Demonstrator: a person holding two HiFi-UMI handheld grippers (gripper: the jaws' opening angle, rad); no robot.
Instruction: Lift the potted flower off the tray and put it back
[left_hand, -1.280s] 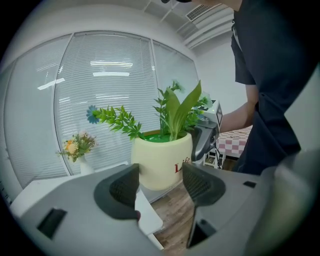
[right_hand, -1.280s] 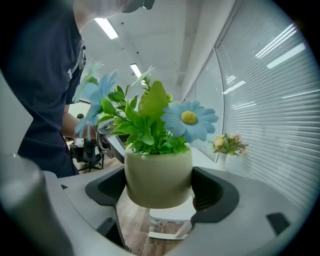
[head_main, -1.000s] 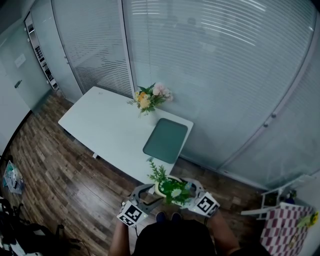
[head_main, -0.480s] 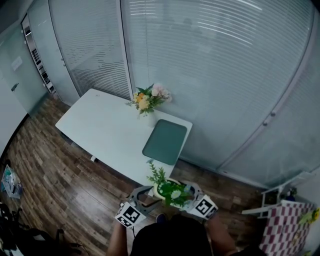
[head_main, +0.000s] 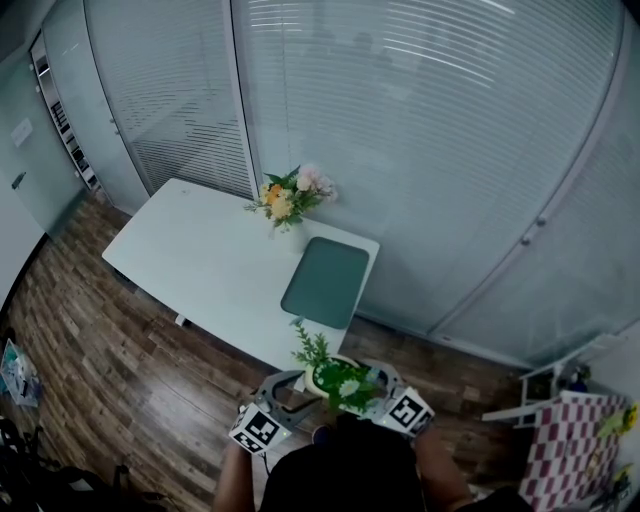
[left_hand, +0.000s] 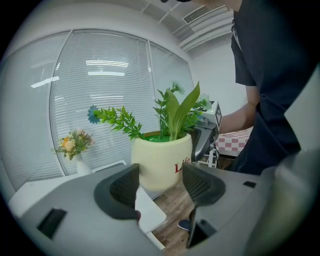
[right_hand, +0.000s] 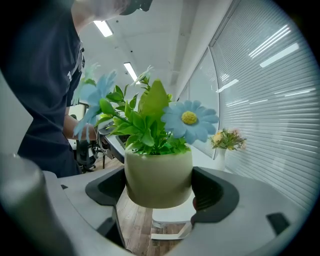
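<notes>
The potted flower (head_main: 340, 378), a cream pot with green leaves and a blue daisy, hangs in the air over the wooden floor, just off the table's near corner. My right gripper (head_main: 372, 382) is shut on it, one jaw on each side of the pot (right_hand: 157, 175). My left gripper (head_main: 297, 390) is open on the pot's other side; in the left gripper view its jaws (left_hand: 160, 182) stand apart with nothing between them and the pot (left_hand: 161, 159) lies just beyond. The dark green tray (head_main: 326, 282) lies bare on the table.
The white table (head_main: 200, 260) carries a white vase of mixed flowers (head_main: 288, 205) at its back edge beside the tray. Glass walls with blinds run behind it. Wooden floor (head_main: 120, 350) lies to the left. A checked cloth (head_main: 570, 450) shows at the lower right.
The head view has drifted a little, so the table sits slightly further left. The pot stays held in my right gripper in the same place, and the left gripper stays open.
</notes>
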